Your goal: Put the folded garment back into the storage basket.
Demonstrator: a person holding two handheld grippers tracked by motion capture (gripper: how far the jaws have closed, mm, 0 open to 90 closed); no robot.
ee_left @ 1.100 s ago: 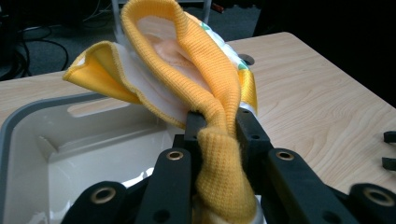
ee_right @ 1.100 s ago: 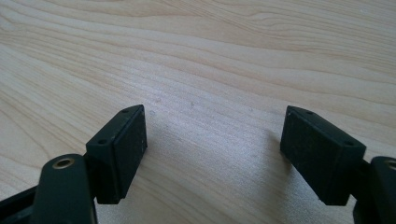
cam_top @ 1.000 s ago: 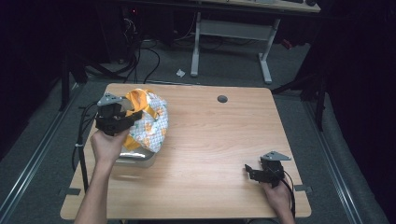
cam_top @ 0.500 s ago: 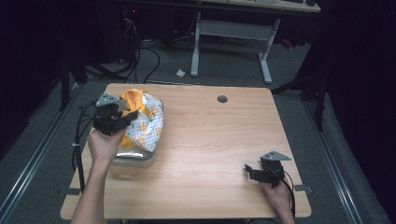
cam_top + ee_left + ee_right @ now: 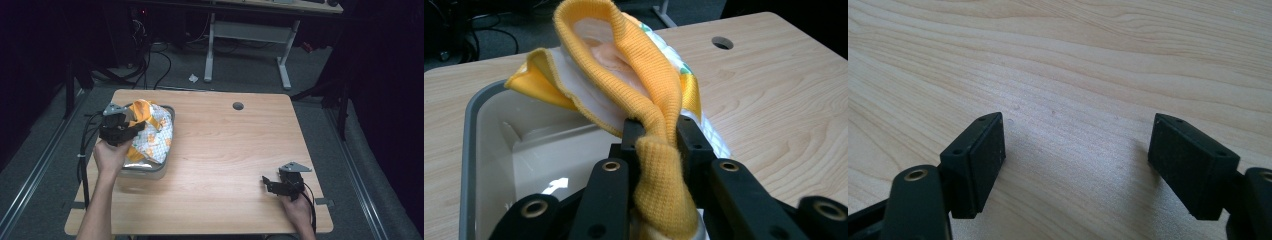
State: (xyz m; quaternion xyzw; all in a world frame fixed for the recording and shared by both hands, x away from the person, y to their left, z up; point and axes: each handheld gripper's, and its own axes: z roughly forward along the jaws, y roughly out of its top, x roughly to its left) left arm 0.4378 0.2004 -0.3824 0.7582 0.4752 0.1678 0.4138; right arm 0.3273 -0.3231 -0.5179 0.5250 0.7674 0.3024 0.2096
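Note:
A yellow-trimmed, white patterned garment [image 5: 152, 132] hangs over a grey plastic bin [image 5: 146, 171] at the table's left side. My left gripper [image 5: 131, 125] is shut on its yellow ribbed edge [image 5: 651, 125], holding it above the bin [image 5: 471, 145]; the rest of the cloth drapes over the bin's right rim onto the table. Near the front right corner, my right gripper [image 5: 267, 184] rests low on the bare wood [image 5: 1073, 90], open, with nothing between its pads [image 5: 980, 160].
The wooden table [image 5: 230, 150] has a round cable hole [image 5: 238, 106] near its far edge. A second desk's white legs [image 5: 250, 45] and floor cables [image 5: 150, 55] lie beyond. A cable [image 5: 82, 145] trails from the left gripper off the table's left edge.
My left gripper has carried the garment left and down toward the bin, so the cloth now sags into and over it. The right gripper has stayed put.

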